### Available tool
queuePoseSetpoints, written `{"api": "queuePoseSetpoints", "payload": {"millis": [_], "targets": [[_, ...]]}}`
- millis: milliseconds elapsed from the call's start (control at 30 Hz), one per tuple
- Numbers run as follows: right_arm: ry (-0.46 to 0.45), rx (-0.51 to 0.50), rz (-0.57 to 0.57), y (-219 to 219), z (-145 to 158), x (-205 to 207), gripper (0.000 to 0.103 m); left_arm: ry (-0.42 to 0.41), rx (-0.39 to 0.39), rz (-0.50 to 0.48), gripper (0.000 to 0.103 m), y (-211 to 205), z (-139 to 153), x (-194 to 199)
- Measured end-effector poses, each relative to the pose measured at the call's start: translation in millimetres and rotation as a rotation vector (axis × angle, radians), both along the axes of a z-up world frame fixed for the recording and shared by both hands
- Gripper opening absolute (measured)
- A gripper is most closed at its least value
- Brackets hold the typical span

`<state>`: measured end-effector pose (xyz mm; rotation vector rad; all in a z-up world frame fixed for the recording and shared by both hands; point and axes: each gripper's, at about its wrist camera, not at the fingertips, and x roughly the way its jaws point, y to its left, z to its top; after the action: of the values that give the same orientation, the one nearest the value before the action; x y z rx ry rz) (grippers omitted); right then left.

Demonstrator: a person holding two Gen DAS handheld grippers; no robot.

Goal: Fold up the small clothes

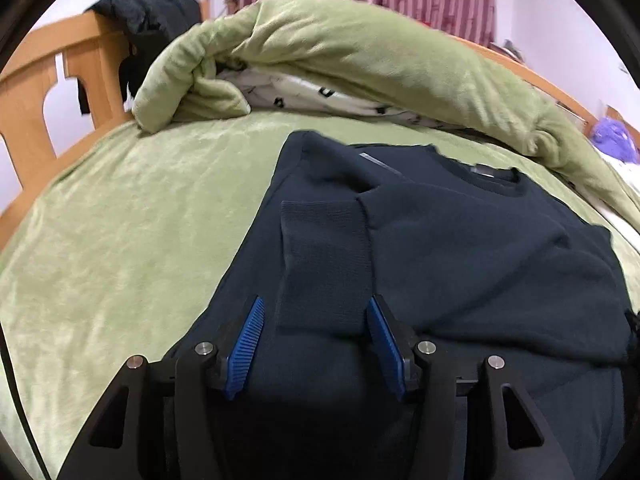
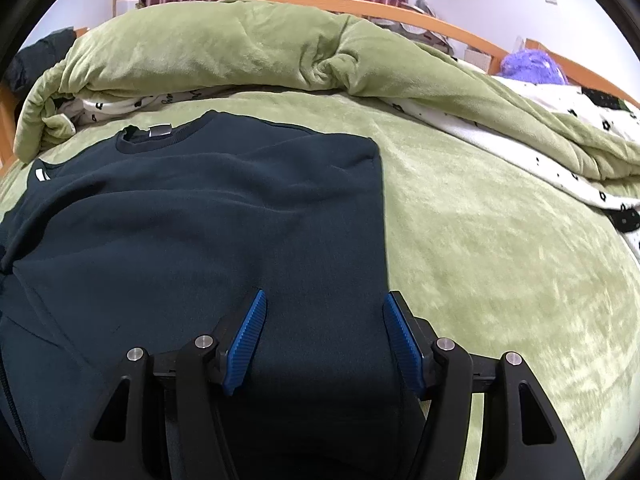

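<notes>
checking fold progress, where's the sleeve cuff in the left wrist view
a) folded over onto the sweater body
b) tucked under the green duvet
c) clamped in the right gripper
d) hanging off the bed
a: the ribbed cuff lies flat on the sweater, between the open pads of the left gripper, not pinched by them.

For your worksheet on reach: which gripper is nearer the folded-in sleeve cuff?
Left. The left gripper straddles the sleeve cuff; the right gripper sits over the sweater's opposite edge.
</notes>
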<state>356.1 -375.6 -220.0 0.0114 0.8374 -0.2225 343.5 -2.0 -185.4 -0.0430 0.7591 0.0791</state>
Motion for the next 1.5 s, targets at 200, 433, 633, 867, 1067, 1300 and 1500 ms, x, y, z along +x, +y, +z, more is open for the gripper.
{"api": "queuePoseSetpoints", "payload": {"millis": [200,433,633,867,1067,1300,1500], "targets": [[-0.007,-0.038,0.014,12.1,41.0,-50.9,0.060,-0.025,0.031,-0.036,0.051,-5.8,39.4,-55.0],[-0.095,-0.048,0.042,30.3,117.4,-129.0,0.060,-0.125,-0.001,-0.044,0.051,-3.7,120.3,-134.3],[-0.161,-0.028,0.049,41.8,170.7,-191.1,0.061,-0.199,0.003,-0.076,0.057,-2.1,179.6,-197.3],[-0.194,-0.002,0.075,60.1,210.3,-246.9,0.073,-0.224,0.007,-0.079,0.070,10.3,206.4,-244.6],[-0.182,0.009,0.098,65.8,192.8,-279.7,0.076,-0.192,-0.022,-0.048,0.074,32.4,180.3,-272.2],[-0.097,0.068,0.085,50.1,121.0,-299.5,0.076,-0.101,-0.073,0.004,0.074,64.7,123.9,-281.6],[-0.024,0.064,0.054,40.0,66.5,-297.7,0.066,-0.048,-0.074,0.046,0.074,81.1,81.1,-279.0]]}}
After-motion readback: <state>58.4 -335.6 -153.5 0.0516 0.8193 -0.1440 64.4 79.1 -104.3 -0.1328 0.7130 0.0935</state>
